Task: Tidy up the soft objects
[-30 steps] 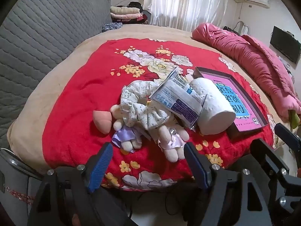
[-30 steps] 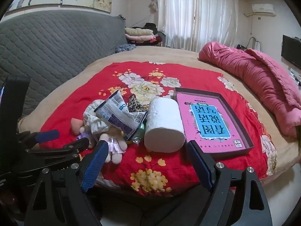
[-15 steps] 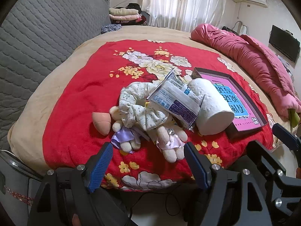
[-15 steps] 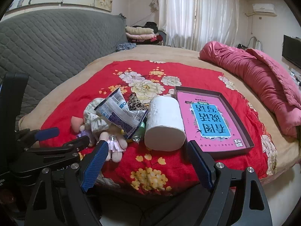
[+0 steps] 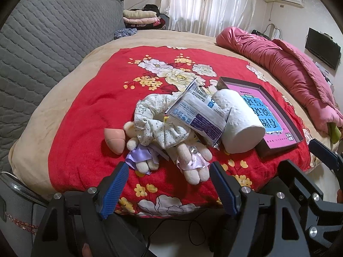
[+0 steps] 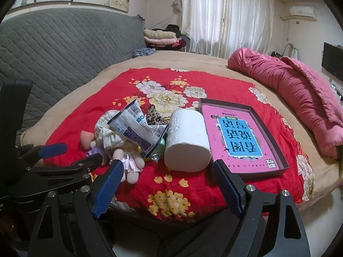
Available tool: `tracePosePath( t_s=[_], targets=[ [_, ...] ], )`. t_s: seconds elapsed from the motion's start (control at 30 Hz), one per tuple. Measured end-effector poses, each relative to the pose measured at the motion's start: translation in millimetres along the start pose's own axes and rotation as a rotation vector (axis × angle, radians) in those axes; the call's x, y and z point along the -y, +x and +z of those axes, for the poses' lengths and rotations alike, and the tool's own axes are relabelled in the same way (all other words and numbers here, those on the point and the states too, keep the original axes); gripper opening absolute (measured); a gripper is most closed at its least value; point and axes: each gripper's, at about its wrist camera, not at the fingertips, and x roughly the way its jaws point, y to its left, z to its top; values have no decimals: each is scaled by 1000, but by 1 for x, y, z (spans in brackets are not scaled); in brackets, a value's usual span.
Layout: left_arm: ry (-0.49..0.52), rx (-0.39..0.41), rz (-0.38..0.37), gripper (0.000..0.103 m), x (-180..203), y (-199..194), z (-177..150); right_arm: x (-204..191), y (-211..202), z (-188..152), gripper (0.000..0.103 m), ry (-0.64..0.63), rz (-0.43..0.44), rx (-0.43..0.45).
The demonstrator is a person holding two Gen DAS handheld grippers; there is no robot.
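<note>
Left wrist: two plush dolls (image 5: 171,150), one tissue roll (image 5: 238,122); both grippers (image 5: 169,171) (image 6: 167,169) apart, empty.

A red floral blanket (image 5: 85,141) covers the near part of the bed. Near its middle lies a pile: a white floral fabric scrunchie (image 5: 154,120) rests on two cream plush bears (image 5: 193,160), with a pink teardrop makeup sponge (image 5: 114,138) just left of them. A crinkled white-and-blue plastic packet (image 5: 199,115) leans across the scrunchie and against a white toilet-paper roll (image 5: 240,124) to its right. Right of the roll lies a shallow dark box lid with a pink printed panel (image 6: 265,132). A rolled pink quilt (image 6: 300,94) lies behind, at far right.
</note>
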Motion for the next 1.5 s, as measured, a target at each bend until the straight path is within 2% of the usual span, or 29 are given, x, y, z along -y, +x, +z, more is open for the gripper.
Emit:
tracePosePath(
  t_s=[1.13,1.33,1.5],
  targets=[
    [-15,-7,-11,77,-2,2,-2,0,3,0,86,-6,0,-2],
    [-33,-12,-17,77,-6,4,-3,-3,6,-1,86,-18,2,0],
    [-89,-28,-20,77,-22,10,-1,-8,8,0,86,-43,8,11]
  ],
)
